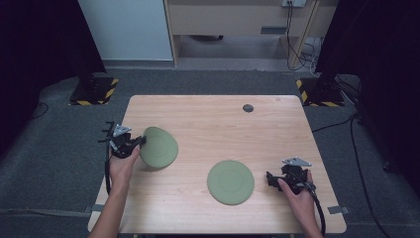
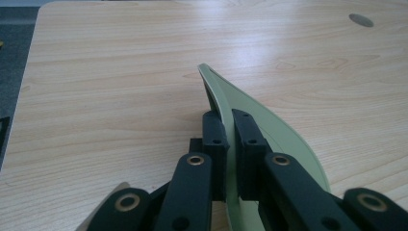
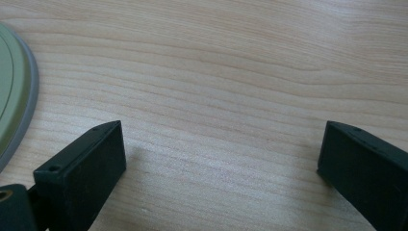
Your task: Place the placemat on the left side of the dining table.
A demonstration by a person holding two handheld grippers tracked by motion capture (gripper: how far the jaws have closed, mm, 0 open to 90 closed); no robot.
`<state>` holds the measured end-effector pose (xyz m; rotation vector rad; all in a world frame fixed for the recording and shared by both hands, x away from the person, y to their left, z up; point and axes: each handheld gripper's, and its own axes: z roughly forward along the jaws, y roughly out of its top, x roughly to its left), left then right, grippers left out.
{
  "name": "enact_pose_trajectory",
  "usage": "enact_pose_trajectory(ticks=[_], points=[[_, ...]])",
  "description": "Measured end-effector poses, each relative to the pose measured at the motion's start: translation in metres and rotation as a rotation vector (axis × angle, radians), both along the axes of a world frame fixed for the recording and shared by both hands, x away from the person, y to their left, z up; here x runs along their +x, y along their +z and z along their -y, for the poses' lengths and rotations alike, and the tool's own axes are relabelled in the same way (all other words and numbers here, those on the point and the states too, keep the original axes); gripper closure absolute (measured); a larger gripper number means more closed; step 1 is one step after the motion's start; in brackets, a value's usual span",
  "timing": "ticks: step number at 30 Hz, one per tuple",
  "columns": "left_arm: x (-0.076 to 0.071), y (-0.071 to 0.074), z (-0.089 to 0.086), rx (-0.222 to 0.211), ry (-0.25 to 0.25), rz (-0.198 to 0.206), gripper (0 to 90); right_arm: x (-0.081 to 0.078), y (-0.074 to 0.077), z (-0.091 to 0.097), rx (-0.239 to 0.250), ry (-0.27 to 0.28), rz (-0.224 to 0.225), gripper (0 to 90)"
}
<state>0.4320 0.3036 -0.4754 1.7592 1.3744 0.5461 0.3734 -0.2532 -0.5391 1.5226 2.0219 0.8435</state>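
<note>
Left gripper (image 1: 140, 142) at left of frame clamps a tilted green plate (image 1: 159, 147) by its rim. Right gripper (image 1: 271, 179), lower right, gapes wide beside a flat plate (image 1: 231, 182) on the table (image 1: 213, 119).

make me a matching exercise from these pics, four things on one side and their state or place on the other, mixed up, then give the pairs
Things:
1. left gripper
2. right gripper
3. plate on the left
4. plate on the right

States or places:
A. lies flat on the table, nothing gripping it
B. jaws wide apart, nothing between them
C. tilted up off the table, pinched at its rim
D. jaws shut on a green rim

Pairs: 1-D, 2-B, 3-C, 4-A
</note>
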Motion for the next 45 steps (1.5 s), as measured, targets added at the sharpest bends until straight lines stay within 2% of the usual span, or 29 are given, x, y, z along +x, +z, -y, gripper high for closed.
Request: enact_pose_trajectory(ticks=[5,15,18,26,30,39,45], points=[[0.005,-0.008,-0.006,0.002,0.006,-0.016,85.1,0.0,0.0,0.0,0.0,-0.001,-0.001,2.7],[0.011,-0.014,-0.014,0.003,0.013,-0.036,85.1,0.001,0.0,0.0,0.002,-0.011,-0.007,1.3],[0.013,-0.016,-0.014,0.037,0.011,-0.048,85.1,0.001,0.0,0.0,0.001,-0.005,-0.006,1.3],[0.015,-0.018,-0.016,0.034,0.023,-0.055,85.0,0.0,0.0,-0.001,0.0,0.005,-0.006,1.3],[0.016,-0.016,-0.017,0.051,0.019,-0.056,85.0,0.0,0.0,-0.001,0.001,0.005,-0.007,1.3],[0.012,-0.018,-0.02,0.058,0.033,-0.057,84.9,0.0,0.0,-0.001,0.001,0.005,-0.008,1.3],[0.013,-0.019,-0.022,0.098,0.048,-0.068,84.6,0.0,0.0,-0.001,0.001,0.005,-0.008,1.3]])
